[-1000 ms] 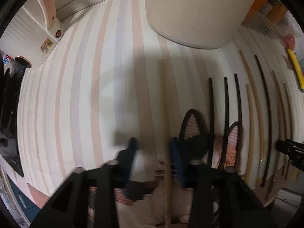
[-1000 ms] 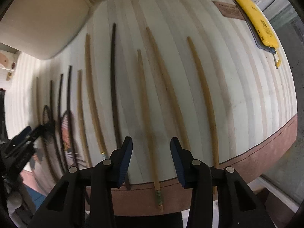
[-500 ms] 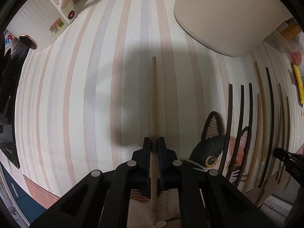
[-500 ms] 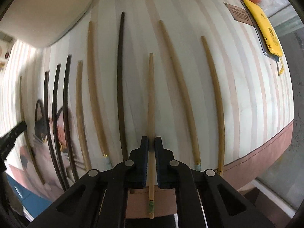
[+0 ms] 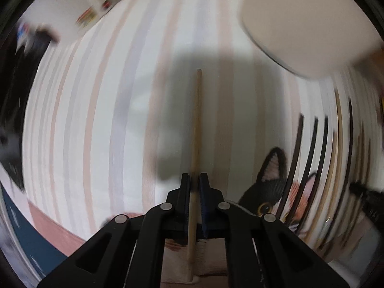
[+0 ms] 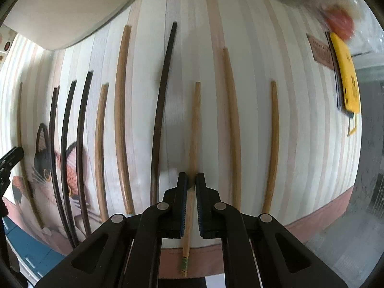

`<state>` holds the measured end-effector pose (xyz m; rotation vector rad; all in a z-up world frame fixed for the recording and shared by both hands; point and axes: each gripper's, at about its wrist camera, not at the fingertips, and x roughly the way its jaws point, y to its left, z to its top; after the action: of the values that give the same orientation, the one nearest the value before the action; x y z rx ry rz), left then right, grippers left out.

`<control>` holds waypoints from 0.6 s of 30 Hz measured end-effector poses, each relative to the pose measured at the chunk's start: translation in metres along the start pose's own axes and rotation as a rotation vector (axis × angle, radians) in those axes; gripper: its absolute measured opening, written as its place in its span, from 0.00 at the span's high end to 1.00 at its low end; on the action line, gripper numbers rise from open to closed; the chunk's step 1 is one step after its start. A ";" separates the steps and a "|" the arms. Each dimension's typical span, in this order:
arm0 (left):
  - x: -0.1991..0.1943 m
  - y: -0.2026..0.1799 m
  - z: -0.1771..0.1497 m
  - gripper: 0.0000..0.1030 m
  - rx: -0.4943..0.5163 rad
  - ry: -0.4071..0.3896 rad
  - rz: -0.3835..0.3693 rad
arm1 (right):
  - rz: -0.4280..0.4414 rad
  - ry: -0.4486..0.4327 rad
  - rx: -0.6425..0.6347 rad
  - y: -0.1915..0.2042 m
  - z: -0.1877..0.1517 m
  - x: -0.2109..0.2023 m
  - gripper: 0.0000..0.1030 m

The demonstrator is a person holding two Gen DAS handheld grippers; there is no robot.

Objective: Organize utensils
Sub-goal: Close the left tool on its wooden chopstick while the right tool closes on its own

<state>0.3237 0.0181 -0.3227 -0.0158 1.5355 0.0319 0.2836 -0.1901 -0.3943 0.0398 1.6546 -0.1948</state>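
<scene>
My left gripper (image 5: pixel 194 180) is shut on a pale wooden chopstick (image 5: pixel 196 124) and holds it above the striped tablecloth (image 5: pixel 96 120); the view is blurred. My right gripper (image 6: pixel 191 180) is shut on a light wooden chopstick (image 6: pixel 195 132) with a green band at its near end. Several more chopsticks lie in a row on the cloth: dark ones (image 6: pixel 82 132) over a cat picture (image 6: pixel 43 168), a long dark one (image 6: pixel 163 100), and tan ones (image 6: pixel 120 120) (image 6: pixel 231 120) (image 6: pixel 273 144). The left gripper's tip shows at the right wrist view's left edge (image 6: pixel 9 160).
A large cream round container (image 5: pixel 312 19) stands at the back, also in the right wrist view (image 6: pixel 67 7). A yellow tool (image 6: pixel 345 72) lies at the right. The table's pink-brown front edge (image 6: pixel 312 223) runs close below the grippers. A white appliance (image 5: pixel 100 7) sits at the far left.
One second ago both grippers were open. Each closed on a chopstick and has lifted it; the left one is moving, its view now blurred.
</scene>
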 end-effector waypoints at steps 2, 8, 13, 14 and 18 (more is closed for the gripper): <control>0.001 0.003 0.002 0.95 -0.043 0.011 -0.008 | 0.003 -0.002 -0.028 0.002 0.001 -0.004 0.93; 0.003 -0.007 0.010 0.94 -0.019 0.044 0.035 | 0.042 0.046 -0.091 -0.005 0.017 0.002 0.92; 0.010 -0.026 0.016 0.94 0.021 0.050 0.074 | 0.073 0.089 -0.096 -0.018 0.033 0.005 0.92; 0.011 -0.030 0.018 0.94 0.027 0.046 0.079 | 0.074 0.093 -0.095 -0.018 0.033 0.006 0.92; 0.013 -0.036 0.026 0.96 0.033 0.037 0.083 | 0.066 0.097 -0.088 -0.036 0.050 0.008 0.92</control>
<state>0.3507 -0.0165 -0.3346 0.0743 1.5729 0.0724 0.3272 -0.2337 -0.4027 0.0375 1.7546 -0.0708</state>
